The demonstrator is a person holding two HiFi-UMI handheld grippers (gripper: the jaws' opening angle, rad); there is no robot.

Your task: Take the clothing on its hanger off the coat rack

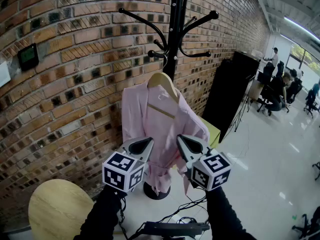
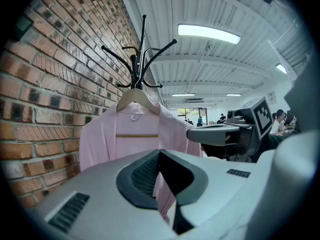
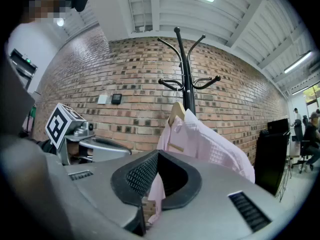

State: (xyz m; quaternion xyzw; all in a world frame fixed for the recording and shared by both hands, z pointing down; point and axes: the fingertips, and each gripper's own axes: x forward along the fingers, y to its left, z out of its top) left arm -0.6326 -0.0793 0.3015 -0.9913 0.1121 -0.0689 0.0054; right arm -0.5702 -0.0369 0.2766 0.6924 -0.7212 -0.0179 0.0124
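A pink garment [image 1: 155, 124] hangs on a wooden hanger [image 1: 162, 81] hooked on a black coat rack [image 1: 176, 29] by the brick wall. Both grippers float side by side in front of the garment's lower half, apart from it. My left gripper [image 1: 145, 143] is shut and holds nothing, and so is my right gripper [image 1: 184, 140]. In the left gripper view the left gripper [image 2: 160, 154] points up at the garment [image 2: 132, 139] and hanger [image 2: 134, 98]. In the right gripper view the right gripper [image 3: 157, 155] faces the garment [image 3: 210, 144] from its right side.
A round wooden table [image 1: 57, 209] stands at lower left. The rack's round base [image 1: 157, 191] rests on the white floor, with cables and a black device [image 1: 175, 228] near my feet. A tall black cabinet [image 1: 227, 94] stands right of the rack. People sit at desks far right.
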